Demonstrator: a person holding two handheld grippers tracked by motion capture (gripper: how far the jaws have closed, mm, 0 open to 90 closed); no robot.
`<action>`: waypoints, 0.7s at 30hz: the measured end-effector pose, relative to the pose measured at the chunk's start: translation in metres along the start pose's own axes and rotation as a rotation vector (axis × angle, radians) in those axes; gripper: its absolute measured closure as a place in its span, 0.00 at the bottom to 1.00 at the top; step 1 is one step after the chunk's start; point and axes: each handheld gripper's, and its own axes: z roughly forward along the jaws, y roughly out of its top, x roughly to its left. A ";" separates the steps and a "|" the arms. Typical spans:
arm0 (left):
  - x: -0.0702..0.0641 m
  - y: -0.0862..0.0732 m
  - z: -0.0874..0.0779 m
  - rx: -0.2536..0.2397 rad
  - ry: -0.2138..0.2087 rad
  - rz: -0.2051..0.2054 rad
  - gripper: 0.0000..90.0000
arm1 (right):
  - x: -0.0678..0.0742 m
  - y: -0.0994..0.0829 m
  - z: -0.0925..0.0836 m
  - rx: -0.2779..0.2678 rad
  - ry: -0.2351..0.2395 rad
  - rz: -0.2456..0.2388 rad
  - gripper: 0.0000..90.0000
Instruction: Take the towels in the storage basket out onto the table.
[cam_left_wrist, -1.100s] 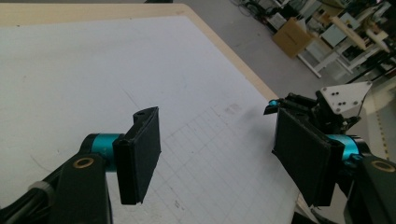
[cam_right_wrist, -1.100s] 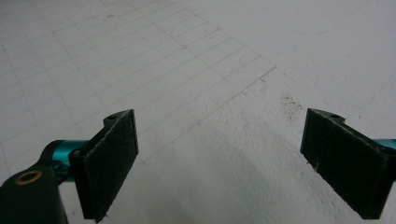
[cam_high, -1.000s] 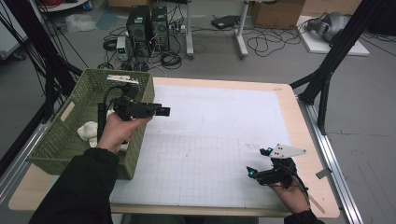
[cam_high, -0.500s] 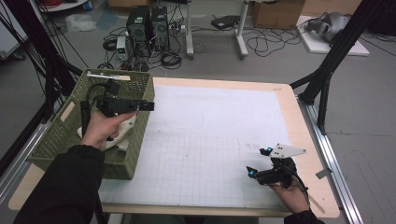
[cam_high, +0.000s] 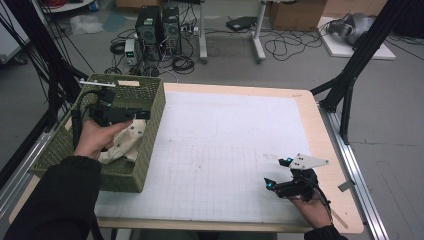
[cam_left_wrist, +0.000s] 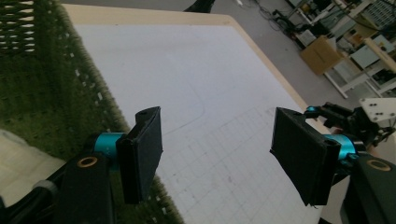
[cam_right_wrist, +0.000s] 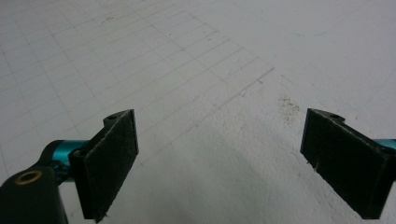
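Cloth (cam_high: 125, 142) beneath left hand-held gripper (cam_high: 142, 114).

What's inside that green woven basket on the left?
A cream-white cloth lies in the basket. The left hand-held gripper hovers above it, jaws open and empty. The hand covers the rest of the basket's floor.

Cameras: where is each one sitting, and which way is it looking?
High view: sits above the person's side, looking forward and down on the table; both forearms, the left gripper over the green basket and the right gripper show.
Left gripper view: rides the left gripper, looking across the basket wall and white mat; its open jaws show.
Right gripper view: rides the right gripper, looking down at the gridded mat; its open jaws show.
Shared: the high and left gripper views both show the basket and right gripper.
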 end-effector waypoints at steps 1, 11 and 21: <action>0.002 -0.001 -0.001 0.003 0.009 0.000 0.38 | 0.000 0.000 0.000 0.000 0.000 0.000 0.12; 0.018 -0.007 -0.011 0.006 0.101 -0.005 0.38 | 0.000 0.000 0.000 -0.003 0.001 -0.004 0.12; 0.029 -0.013 -0.011 0.074 0.259 0.046 0.36 | 0.001 0.000 -0.001 -0.001 -0.001 -0.007 0.11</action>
